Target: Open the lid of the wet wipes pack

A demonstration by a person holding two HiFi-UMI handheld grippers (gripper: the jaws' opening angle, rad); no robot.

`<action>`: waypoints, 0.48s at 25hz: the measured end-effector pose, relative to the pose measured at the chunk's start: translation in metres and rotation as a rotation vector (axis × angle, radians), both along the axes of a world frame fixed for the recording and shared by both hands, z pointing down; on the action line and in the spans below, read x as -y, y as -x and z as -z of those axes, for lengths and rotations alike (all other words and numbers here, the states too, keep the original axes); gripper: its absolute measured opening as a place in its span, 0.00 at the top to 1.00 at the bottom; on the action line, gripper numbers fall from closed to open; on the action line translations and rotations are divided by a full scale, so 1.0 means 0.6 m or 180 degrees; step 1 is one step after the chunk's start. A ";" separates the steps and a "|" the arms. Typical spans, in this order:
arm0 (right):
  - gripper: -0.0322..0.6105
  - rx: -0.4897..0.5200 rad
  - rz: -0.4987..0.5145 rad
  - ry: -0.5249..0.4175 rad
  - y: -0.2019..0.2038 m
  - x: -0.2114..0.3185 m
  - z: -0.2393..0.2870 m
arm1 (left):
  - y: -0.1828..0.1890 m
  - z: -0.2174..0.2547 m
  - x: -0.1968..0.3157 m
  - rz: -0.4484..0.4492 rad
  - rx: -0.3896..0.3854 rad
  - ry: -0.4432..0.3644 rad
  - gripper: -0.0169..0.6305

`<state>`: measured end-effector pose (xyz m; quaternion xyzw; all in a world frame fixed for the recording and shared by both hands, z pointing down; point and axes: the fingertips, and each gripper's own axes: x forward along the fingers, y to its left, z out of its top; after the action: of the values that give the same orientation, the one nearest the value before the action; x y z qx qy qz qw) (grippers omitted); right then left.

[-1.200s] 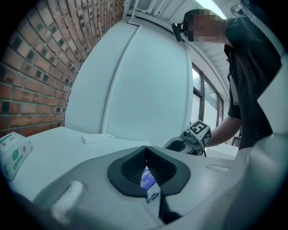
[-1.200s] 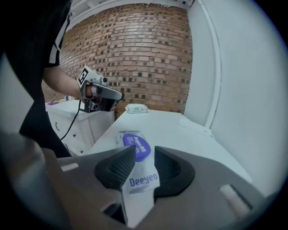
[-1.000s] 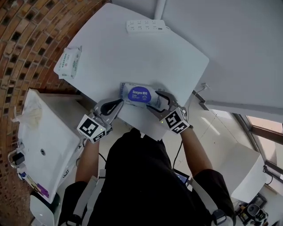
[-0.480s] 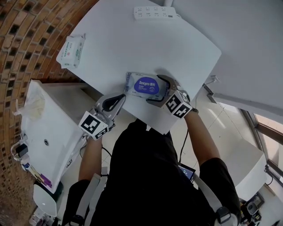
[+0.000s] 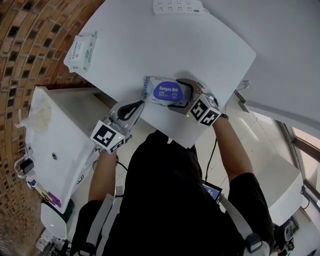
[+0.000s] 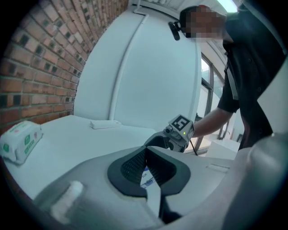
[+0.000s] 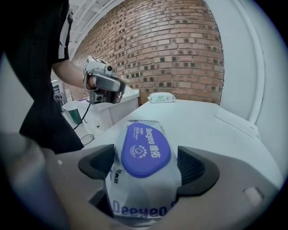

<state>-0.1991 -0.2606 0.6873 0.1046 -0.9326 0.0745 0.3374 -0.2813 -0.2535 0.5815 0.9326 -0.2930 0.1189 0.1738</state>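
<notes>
The wet wipes pack lies flat near the front edge of the white table, its oval purple lid shut and facing up. My right gripper reaches over the pack's right end with one jaw on each long side. In the right gripper view the pack fills the gap between the pads. The jaws are closing and I see no squeeze on the wrapper. My left gripper is shut on nothing, just off the pack's left end at the table edge; its pads meet.
A second, green-printed wipes pack lies at the table's far left. A white power strip sits at the far edge. A white cabinet stands left of the table, in front of a brick wall.
My right gripper has let go of the pack's right end, spread its jaws and come forward over the pack. My left gripper now sits slightly back from the pack's left end.
</notes>
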 end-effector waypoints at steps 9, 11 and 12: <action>0.43 -0.0195 0.0118 0.0054 0.005 0.001 -0.015 | -0.098 -0.098 0.018 -0.1448 0.1329 -0.0238 0.63; 0.43 -0.0192 0.0115 0.0087 0.006 0.001 -0.017 | -0.110 -0.105 0.024 -0.1568 0.1364 -0.0205 0.62; 0.43 -0.0190 0.0115 0.0097 0.006 0.001 -0.017 | -0.114 -0.110 0.025 -0.1638 0.1405 -0.0201 0.59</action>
<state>-0.2028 -0.2609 0.6975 0.0847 -0.9226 0.0794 0.3679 -0.2128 -0.2686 0.6472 0.9327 -0.0823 0.3488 0.0415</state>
